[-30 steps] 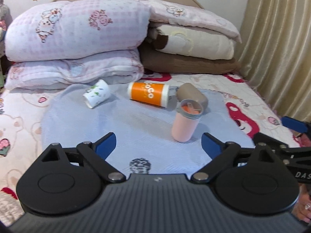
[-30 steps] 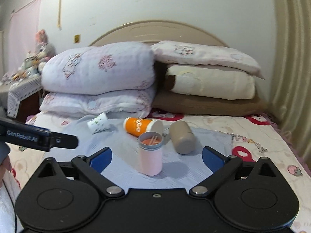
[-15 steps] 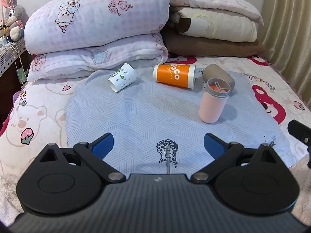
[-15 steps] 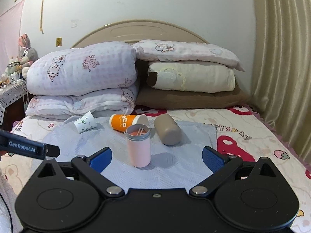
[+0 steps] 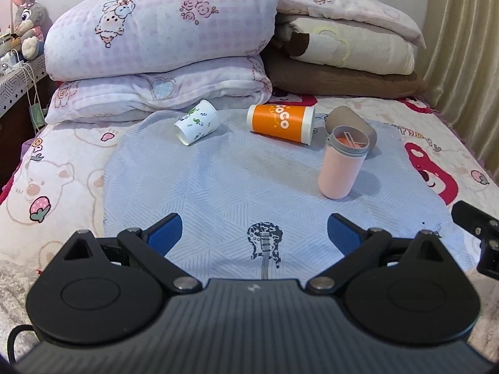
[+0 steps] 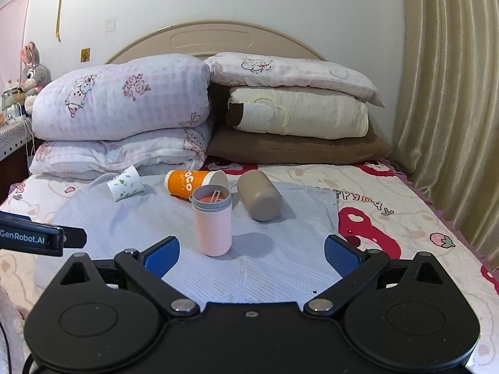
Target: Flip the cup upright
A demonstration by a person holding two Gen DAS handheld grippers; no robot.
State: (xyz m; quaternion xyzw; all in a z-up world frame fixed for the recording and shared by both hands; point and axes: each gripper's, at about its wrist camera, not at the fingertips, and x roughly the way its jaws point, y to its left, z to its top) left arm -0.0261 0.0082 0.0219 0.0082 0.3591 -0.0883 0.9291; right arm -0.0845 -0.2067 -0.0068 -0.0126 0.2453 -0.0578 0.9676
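A pink cup with a grey rim [image 5: 341,163] stands upright on the light blue cloth [image 5: 237,187]; it also shows in the right wrist view [image 6: 213,221]. Behind it lie on their sides an orange cup [image 5: 280,122] [image 6: 195,184], a brown-grey cup [image 5: 349,124] [image 6: 259,198] and a small white paper cup with green print [image 5: 196,122] [image 6: 125,183]. My left gripper [image 5: 254,233] is open and empty, well short of the cups. My right gripper [image 6: 252,252] is open and empty, just in front of the pink cup.
Stacked pillows and folded quilts [image 5: 162,40] line the headboard behind the cups. A curtain [image 6: 449,93] hangs at the right. A side table with a plush rabbit [image 5: 28,18] stands at the left. The other gripper's tip shows at each view's edge [image 6: 40,237] [image 5: 477,237].
Both grippers have drawn back and away from the cups. The left view has swung so the cups sit farther off. The pink cup stays upright; the other cups have not moved.
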